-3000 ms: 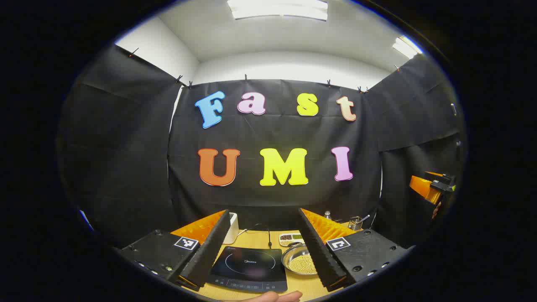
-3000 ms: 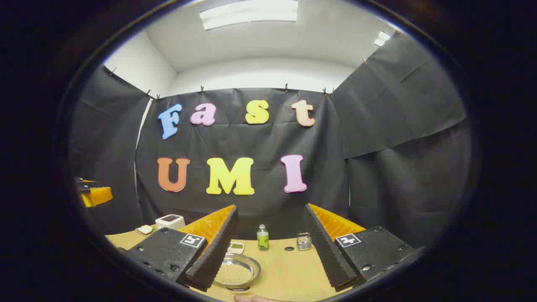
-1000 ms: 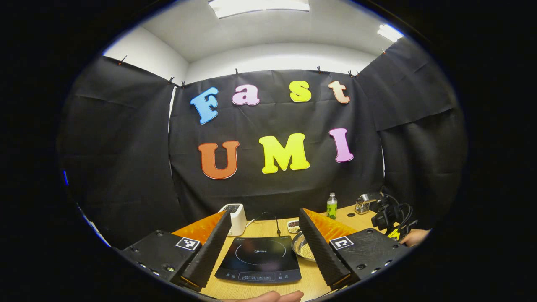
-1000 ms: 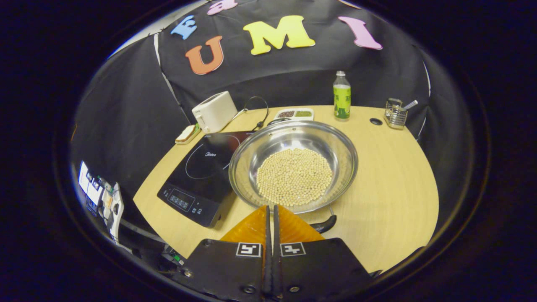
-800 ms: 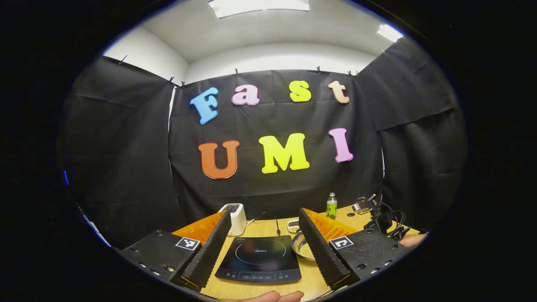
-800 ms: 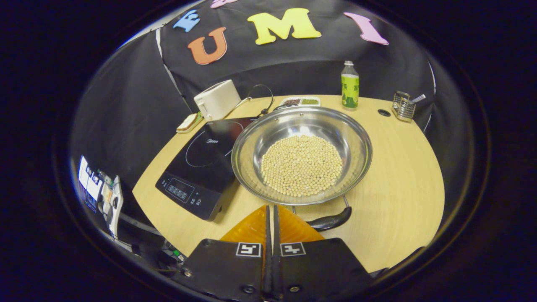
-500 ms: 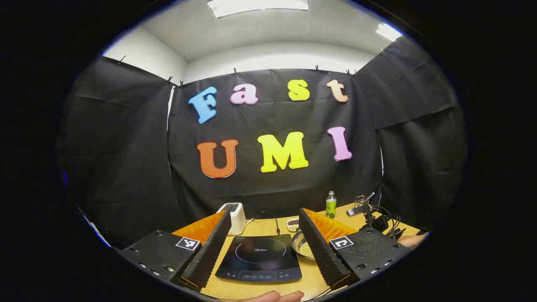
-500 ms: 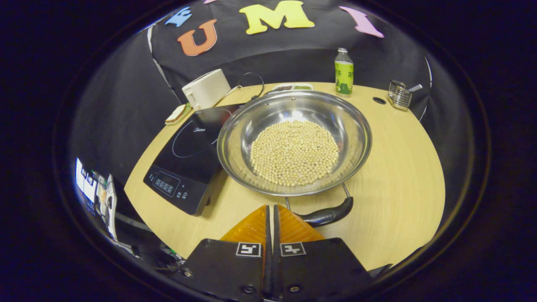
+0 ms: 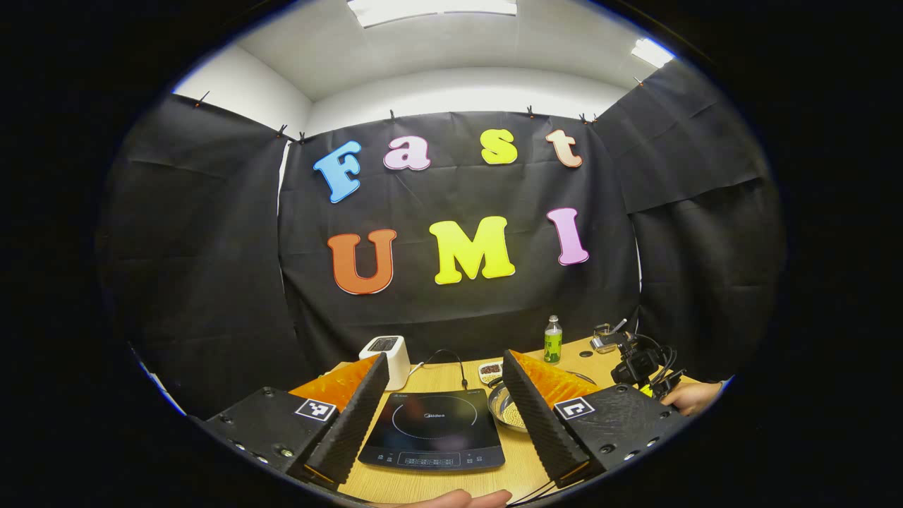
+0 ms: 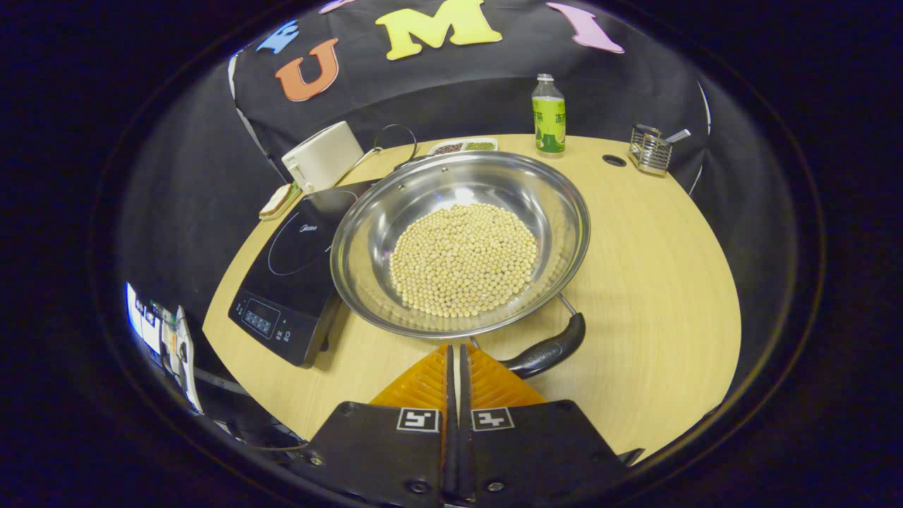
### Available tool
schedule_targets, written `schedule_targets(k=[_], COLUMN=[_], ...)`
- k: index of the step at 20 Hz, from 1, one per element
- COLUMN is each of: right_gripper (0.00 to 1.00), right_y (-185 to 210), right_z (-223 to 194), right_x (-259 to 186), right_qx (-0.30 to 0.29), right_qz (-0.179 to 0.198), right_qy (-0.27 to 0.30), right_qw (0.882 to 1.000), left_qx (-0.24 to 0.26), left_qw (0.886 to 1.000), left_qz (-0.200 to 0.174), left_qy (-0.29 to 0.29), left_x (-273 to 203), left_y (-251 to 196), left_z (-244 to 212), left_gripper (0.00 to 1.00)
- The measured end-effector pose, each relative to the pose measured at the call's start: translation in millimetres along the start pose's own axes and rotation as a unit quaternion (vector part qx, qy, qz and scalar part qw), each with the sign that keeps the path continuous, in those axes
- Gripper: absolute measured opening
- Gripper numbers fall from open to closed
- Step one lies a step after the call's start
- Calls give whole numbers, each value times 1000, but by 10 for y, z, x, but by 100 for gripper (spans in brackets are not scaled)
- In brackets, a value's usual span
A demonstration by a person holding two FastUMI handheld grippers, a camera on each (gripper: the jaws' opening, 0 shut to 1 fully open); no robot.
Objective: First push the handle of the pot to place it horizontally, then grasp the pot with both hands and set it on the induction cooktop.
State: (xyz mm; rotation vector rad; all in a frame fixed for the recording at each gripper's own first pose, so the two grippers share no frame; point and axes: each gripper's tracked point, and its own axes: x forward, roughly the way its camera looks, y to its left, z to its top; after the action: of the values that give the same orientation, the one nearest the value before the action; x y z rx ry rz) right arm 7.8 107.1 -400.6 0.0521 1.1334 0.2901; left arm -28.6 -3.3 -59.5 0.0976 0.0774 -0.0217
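A steel pot (image 10: 458,243) holding pale beans stands on the wooden table (image 10: 656,282), right beside the black induction cooktop (image 10: 289,271). Its black handle (image 10: 547,349) points toward me and off to the right. My right gripper (image 10: 453,347) is shut with nothing held, its tips against the handle's near left end, whose base they hide. In the left gripper view my left gripper (image 9: 443,363) hangs open above the cooktop (image 9: 432,429), the pot (image 9: 505,413) peeking past its right finger. The right gripper (image 9: 638,363) and a hand (image 9: 688,396) show farther right.
A white toaster (image 10: 321,164), a slice of bread (image 10: 279,201), a small divided dish (image 10: 462,147), a green bottle (image 10: 548,116) and a wire holder (image 10: 652,148) line the table's far edge. Bare tabletop lies right of the pot.
My right gripper went from open and level to shut and tilted down at the pot. Over the last second the handle's far end has swung right and away. The left gripper dipped slightly.
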Motion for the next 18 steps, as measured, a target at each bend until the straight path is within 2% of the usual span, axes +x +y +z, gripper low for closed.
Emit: schedule_targets(k=[2,5,8,9,10,12,13,14,17,18], right_gripper=[4,1,1,4,1,4,1,4,1,4], right_y=[-79,-190,-290,-326,-349,-396,-424,-450,-561,-597], right_z=[15,48,87,101,111,134,144,163,222,241], right_x=[-5,-11,-13,-11,-14,-7,-3,4,16,18], right_qx=[-4,-5,-5,-5,-6,-7,-9,-13,-22,-26], right_qz=[-8,-17,-18,-18,-17,-14,-14,-14,-17,-19], right_qy=[-1,-3,-5,-6,-6,-4,-3,-3,-3,-4], right_qw=[1000,1000,1000,1000,1000,1000,1000,1000,1000,999], left_qx=[-1,-2,-5,-5,-4,-3,-3,-2,-3,-7], left_qw=[1000,1000,1000,1000,1000,1000,1000,1000,1000,1000], left_qz=[0,2,-1,0,0,0,2,4,5,5], left_qy=[-1,-4,-4,-2,-1,1,1,1,-5,-4], left_x=[10,26,66,88,99,159,188,207,297,328], left_y=[-22,-41,-93,-99,-115,-142,-137,-133,-145,-146], left_z=[1,15,7,2,5,11,15,26,52,53], left_gripper=[96,96,96,96,96,96,96,96,96,96])
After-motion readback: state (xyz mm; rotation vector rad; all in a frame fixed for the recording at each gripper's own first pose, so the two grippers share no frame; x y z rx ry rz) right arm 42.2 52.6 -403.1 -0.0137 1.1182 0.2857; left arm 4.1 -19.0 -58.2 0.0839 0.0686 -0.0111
